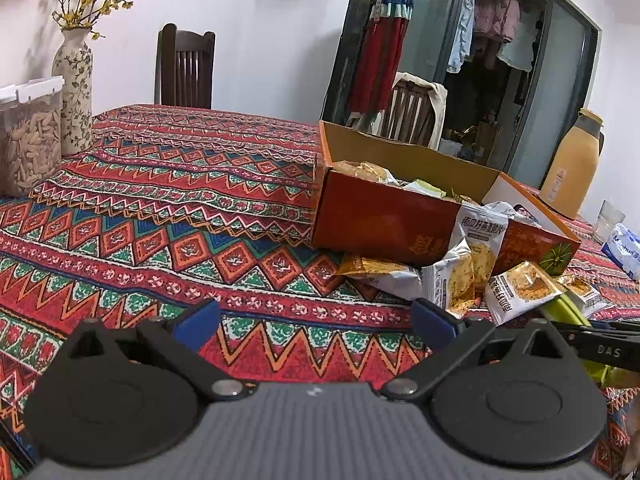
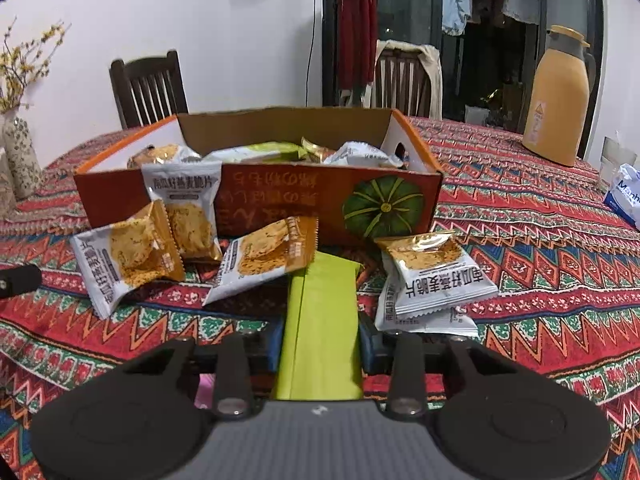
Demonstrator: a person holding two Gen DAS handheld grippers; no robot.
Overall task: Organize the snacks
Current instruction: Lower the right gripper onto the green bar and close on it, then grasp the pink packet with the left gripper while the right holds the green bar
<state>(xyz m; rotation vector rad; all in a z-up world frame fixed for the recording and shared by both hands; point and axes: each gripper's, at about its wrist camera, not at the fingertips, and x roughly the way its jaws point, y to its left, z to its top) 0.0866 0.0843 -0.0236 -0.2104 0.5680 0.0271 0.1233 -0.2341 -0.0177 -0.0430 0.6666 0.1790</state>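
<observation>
Our right gripper (image 2: 320, 338) pinches a long lime-green foil snack packet (image 2: 320, 320) between its blue pads, just in front of the open orange cardboard box (image 2: 280, 196) holding other snacks. White-and-gold cracker sachets (image 2: 260, 260) lie scattered around it on the red patterned tablecloth (image 2: 520, 260). Our left gripper (image 1: 316, 320) hangs spread wide, holding nothing.

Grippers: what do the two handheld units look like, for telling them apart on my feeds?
They look identical. The left gripper and right gripper each have a grey ribbed body, two round black discs, black linkage arms with silver pivots, and blue fingertips. White "DAS" lettering marks a black part at the left view's right edge.
</observation>
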